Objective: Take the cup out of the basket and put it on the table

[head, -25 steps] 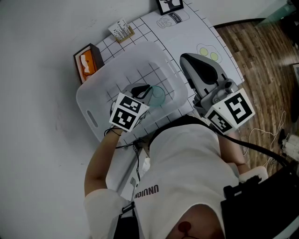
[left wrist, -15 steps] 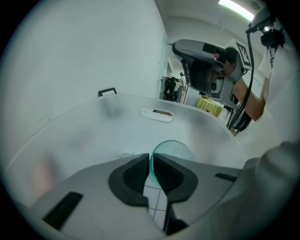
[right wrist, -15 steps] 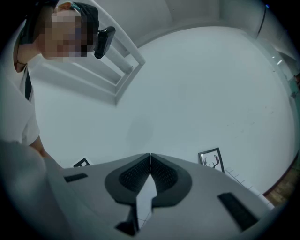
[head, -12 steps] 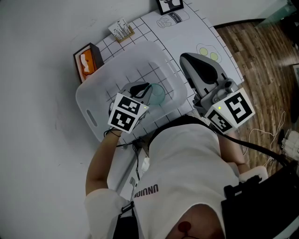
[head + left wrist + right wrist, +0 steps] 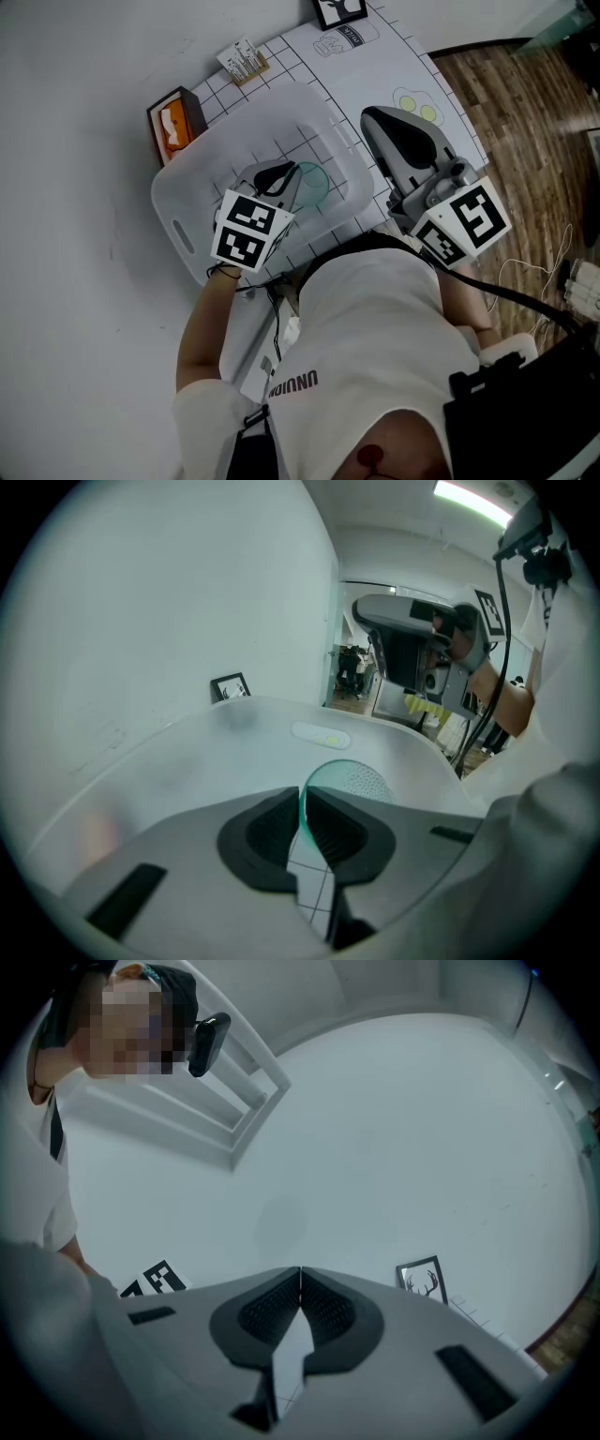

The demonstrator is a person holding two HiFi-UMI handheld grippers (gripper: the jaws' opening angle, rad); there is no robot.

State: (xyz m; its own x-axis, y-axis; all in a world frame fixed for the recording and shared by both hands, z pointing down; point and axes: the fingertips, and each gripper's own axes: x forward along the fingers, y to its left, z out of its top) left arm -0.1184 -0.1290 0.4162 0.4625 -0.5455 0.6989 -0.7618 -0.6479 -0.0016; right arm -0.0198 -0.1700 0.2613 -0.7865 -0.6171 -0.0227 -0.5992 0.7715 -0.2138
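Left gripper (image 5: 302, 801) pinching cup (image 5: 354, 778) rim, grip seemingly hidden overhead

Basket (image 5: 183, 211) on counter (image 5: 291, 67), left of centre. Cup (image 5: 317, 185) inside basket, near its right wall, cup's side between jaws of left gripper (image 5: 286, 178). Box (image 5: 176, 124) just beside basket's far-left corner. Card (image 5: 244, 61) behind basket. Framed picture (image 5: 339, 11) at counter's far edge. Right gripper (image 5: 372, 119) right of basket, outside it.
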